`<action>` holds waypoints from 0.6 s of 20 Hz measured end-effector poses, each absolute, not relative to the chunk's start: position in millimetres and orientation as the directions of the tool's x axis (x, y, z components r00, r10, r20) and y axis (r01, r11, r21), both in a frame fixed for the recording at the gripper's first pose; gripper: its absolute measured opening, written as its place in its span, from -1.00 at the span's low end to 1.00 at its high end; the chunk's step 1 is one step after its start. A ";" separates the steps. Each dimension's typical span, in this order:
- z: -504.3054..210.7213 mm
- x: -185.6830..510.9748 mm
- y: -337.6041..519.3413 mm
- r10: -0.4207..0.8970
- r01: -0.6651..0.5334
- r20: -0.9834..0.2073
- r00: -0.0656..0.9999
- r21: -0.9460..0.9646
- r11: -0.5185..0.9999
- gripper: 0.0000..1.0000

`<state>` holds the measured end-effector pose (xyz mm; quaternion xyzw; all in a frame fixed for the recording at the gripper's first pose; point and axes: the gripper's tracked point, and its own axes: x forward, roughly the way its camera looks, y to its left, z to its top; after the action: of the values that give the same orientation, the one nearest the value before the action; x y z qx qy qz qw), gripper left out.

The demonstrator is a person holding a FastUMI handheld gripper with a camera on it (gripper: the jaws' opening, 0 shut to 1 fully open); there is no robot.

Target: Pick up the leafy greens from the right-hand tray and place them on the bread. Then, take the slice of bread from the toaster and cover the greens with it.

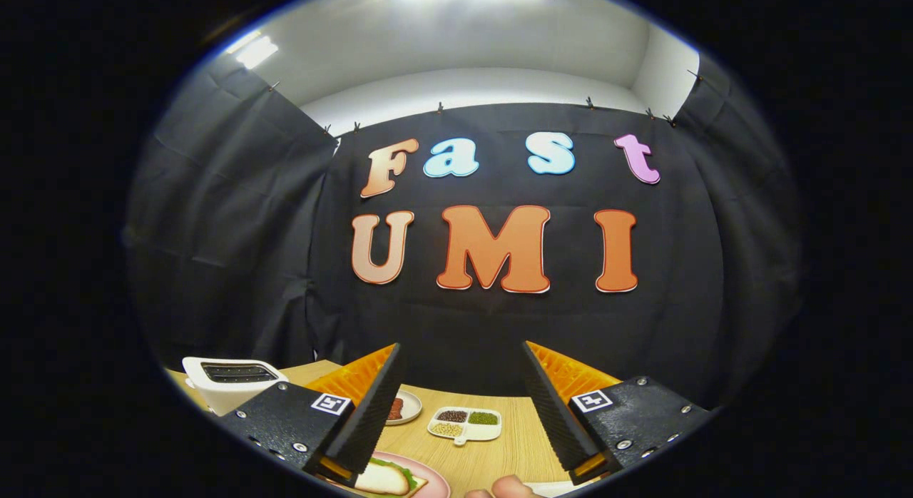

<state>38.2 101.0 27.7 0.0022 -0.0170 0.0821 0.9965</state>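
While my hand-held gripper (pixel 462 405) hangs above the wooden surface (pixel 492 451) with its two fingers spread wide and nothing between them, the stock reads thus: white toaster (pixel 230 381) beyond the left finger, small round dish (pixel 406 407) just past that finger's tip, and a divided tray (pixel 465 423) of dark, green and pale fillings lying ahead between the fingers. Below the left finger sits a pink plate (pixel 431 480) carrying the bread (pixel 384 479) with leafy greens (pixel 405 474) showing at its edge, and a fingertip (pixel 512 486) of a person's hand lies nearest me.
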 end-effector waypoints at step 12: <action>25.8 41.0 100.2 0.161 -0.161 0.026 0.987 -0.003 0.987 0.93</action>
<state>41.0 100.2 25.8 -0.0004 -0.0132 0.0808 0.9966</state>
